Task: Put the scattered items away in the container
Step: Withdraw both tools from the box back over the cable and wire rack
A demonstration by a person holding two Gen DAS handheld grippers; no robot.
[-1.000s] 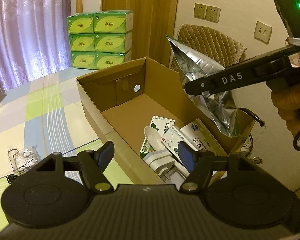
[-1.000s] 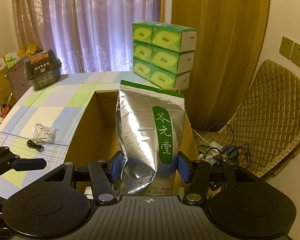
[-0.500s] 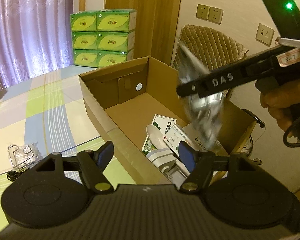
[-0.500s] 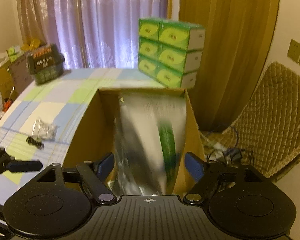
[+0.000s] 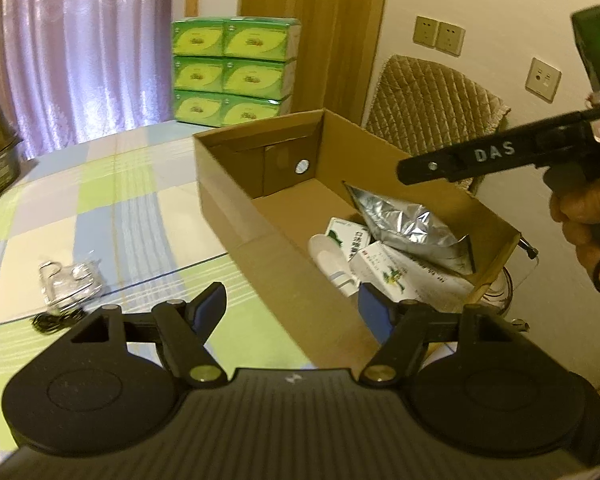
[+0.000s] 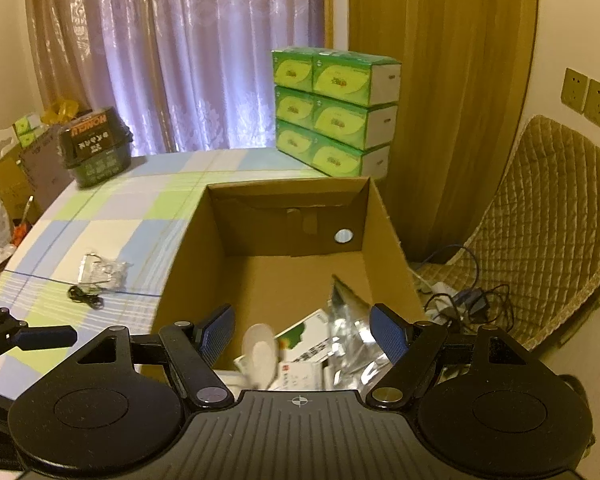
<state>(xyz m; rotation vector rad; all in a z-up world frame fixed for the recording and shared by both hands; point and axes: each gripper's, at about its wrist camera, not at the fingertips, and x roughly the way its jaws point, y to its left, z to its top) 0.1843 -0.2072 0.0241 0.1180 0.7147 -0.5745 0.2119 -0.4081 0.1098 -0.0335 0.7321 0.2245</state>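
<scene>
The open cardboard box point(image 5: 236, 208) point(image 6: 384, 216) stands on the checked tablecloth. Inside it lies the silver foil pouch point(image 5: 404, 228) point(image 6: 348, 320) on top of white and green medicine boxes point(image 5: 400, 276) point(image 6: 304, 344) and a white spoon point(image 5: 328, 256) point(image 6: 260, 344). My right gripper point(image 6: 302, 330) hovers open above the box's near end, with nothing between its fingers. My left gripper point(image 5: 292, 308) is open and empty over the box's near left corner. A clear plastic packet point(image 5: 68, 284) point(image 6: 102, 272) and a black cord point(image 5: 52, 322) point(image 6: 86, 294) lie on the cloth left of the box.
Stacked green tissue boxes point(image 5: 232, 68) point(image 6: 332, 108) stand beyond the box by the purple curtain. A dark container point(image 6: 94, 146) stands at the table's far left. A quilted chair point(image 6: 540, 224) and floor cables point(image 6: 460, 296) are right of the table. A hand point(image 5: 588, 216) holds the right gripper.
My right gripper opened and let go of the silver pouch, which dropped into the box onto the medicine boxes. The left gripper shifted left a little.
</scene>
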